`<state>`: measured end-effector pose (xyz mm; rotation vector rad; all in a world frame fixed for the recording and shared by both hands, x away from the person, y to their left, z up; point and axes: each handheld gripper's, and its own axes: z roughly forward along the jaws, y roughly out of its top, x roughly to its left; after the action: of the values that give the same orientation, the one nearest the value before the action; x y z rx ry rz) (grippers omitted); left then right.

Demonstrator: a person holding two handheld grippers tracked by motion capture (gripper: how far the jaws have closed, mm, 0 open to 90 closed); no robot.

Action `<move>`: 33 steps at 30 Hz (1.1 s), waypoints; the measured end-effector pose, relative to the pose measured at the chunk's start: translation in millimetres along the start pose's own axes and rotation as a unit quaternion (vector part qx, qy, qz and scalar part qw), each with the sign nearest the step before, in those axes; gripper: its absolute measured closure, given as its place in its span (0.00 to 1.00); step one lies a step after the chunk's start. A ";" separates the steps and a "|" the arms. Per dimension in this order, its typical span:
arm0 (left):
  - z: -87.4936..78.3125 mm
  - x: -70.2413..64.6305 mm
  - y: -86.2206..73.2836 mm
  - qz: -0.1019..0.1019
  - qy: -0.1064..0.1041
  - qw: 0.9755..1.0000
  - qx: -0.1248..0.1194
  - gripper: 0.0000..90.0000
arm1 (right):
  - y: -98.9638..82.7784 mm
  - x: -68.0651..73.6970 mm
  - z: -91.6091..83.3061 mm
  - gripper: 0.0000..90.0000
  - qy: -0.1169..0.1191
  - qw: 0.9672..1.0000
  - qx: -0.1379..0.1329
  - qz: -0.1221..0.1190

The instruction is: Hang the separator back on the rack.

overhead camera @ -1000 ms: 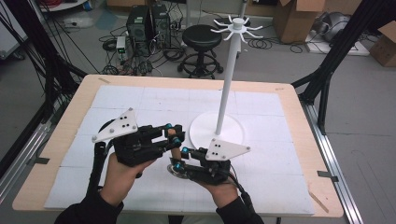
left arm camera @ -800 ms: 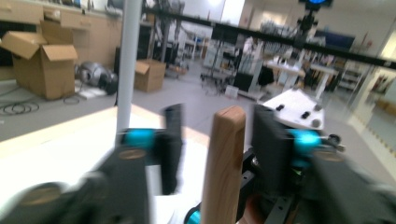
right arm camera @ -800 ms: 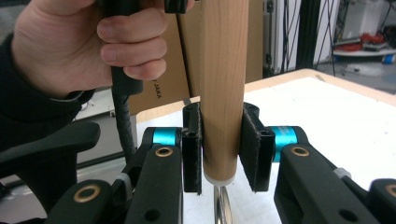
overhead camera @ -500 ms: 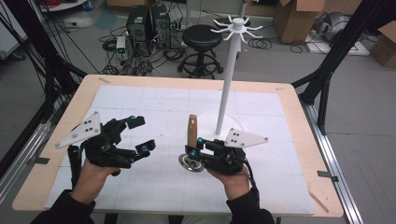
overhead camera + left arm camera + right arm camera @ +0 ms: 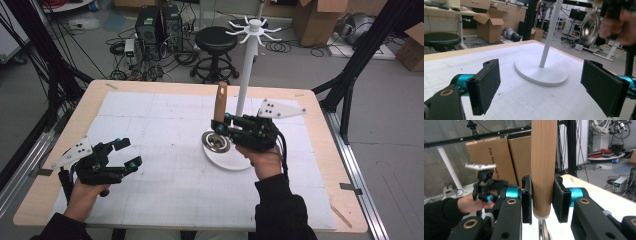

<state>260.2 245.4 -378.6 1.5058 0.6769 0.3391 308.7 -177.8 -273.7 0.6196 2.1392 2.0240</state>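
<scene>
Right claw [image 5: 218,125] clamped on wooden handle [image 5: 220,101] of ladle w/ metal bowl [image 5: 216,142], left claw [image 5: 128,152] wide open, empty

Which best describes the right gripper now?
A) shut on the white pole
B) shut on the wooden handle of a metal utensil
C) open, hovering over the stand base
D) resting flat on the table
B: in the right gripper view the right gripper has both pads pressed against the wooden handle, and the high view shows the handle upright with the metal utensil hanging below.
</scene>
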 end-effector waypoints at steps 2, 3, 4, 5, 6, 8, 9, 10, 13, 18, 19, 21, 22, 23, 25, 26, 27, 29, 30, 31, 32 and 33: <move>-1.1 1.7 -1.9 -0.002 -0.005 1.000 0.000 0.18 | 13.4 -3.4 0.6 0.80 -0.001 1.000 -0.006 -0.007; -1.5 2.4 -3.0 -0.004 -0.006 1.000 -0.001 0.18 | 20.3 -4.8 0.4 0.80 -0.003 1.000 -0.010 -0.006; -1.6 2.7 -3.4 -0.005 -0.007 1.000 -0.002 0.18 | 28.1 -6.9 -0.1 0.80 -0.003 1.000 -0.015 -0.008; -1.8 3.1 -3.8 -0.004 -0.007 1.000 0.000 0.18 | 32.8 -8.0 -0.6 0.80 -0.006 1.000 -0.016 -0.010; -2.0 3.4 -3.9 -0.002 -0.006 1.000 0.002 0.18 | 38.4 -9.1 -1.1 0.80 -0.008 1.000 -0.017 -0.012; -2.5 4.1 -3.9 -0.001 -0.005 1.000 0.001 0.18 | 48.6 -11.8 -2.2 0.80 -0.012 1.000 -0.019 -0.012; -2.8 4.1 -4.0 -0.002 -0.005 1.000 0.001 0.18 | 52.1 -13.2 -2.5 0.80 -0.015 1.000 -0.019 -0.012; -3.0 3.9 -4.0 -0.004 -0.004 1.000 0.001 0.18 | 54.9 -14.6 -3.0 0.80 -0.021 0.999 -0.021 -0.013; -3.6 3.8 -4.2 -0.006 -0.005 1.000 0.000 0.18 | 60.8 -19.3 -5.6 0.80 -0.026 0.999 -0.033 -0.009; -4.1 4.5 -4.5 -0.006 -0.006 1.000 0.001 0.18 | 65.9 -26.9 -7.5 0.80 -0.042 0.999 -0.032 0.000; -4.1 4.3 -4.5 -0.007 -0.006 1.000 0.000 0.18 | 66.2 -28.5 -7.8 0.80 -0.044 0.999 -0.031 0.002; -4.1 4.2 -4.5 -0.007 -0.006 1.000 0.001 0.18 | 66.5 -30.9 -8.2 0.80 -0.050 0.998 -0.029 0.003; -4.1 4.2 -4.6 -0.007 -0.006 1.000 0.001 0.18 | 66.2 -32.4 -8.7 0.80 -0.053 0.998 -0.029 0.005; -4.1 4.3 -4.7 -0.007 -0.005 1.000 0.001 0.18 | 65.8 -33.7 -9.3 0.80 -0.057 0.998 -0.029 0.006; -4.3 4.9 -4.9 -0.010 -0.004 1.000 0.001 0.18 | 64.1 -35.7 -10.2 0.80 -0.066 0.997 -0.024 0.011; -4.6 5.4 -5.0 -0.011 0.000 1.000 0.001 0.18 | 63.3 -36.5 -10.5 0.80 -0.069 0.997 -0.022 0.011; -4.8 5.8 -5.0 -0.012 0.001 1.000 0.001 0.18 | 61.5 -36.9 -10.9 0.80 -0.073 0.997 -0.019 0.014; -5.7 6.6 -5.3 -0.013 0.003 1.000 0.001 0.18 | 59.2 -36.8 -12.3 0.79 -0.076 0.997 -0.026 0.011; -6.1 7.0 -5.3 -0.013 0.003 1.000 0.000 0.18 | 57.5 -35.8 -14.1 0.77 -0.081 0.996 -0.032 0.008; -6.6 7.4 -5.4 -0.014 0.004 1.000 -0.001 0.18 | 56.3 -35.1 -15.5 0.70 -0.087 0.996 -0.035 0.005; -7.1 7.8 -5.5 -0.014 0.006 1.000 -0.001 0.18 | 54.0 -33.9 -17.7 0.64 -0.099 0.994 -0.036 0.002; -7.5 8.4 -5.5 -0.013 0.005 1.000 0.000 0.18 | 52.4 -33.4 -19.2 0.59 -0.108 0.993 -0.036 0.000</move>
<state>261.1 256.0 -385.1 1.4949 0.7051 0.3270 342.6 -207.4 -226.7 0.7882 1.9345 1.9252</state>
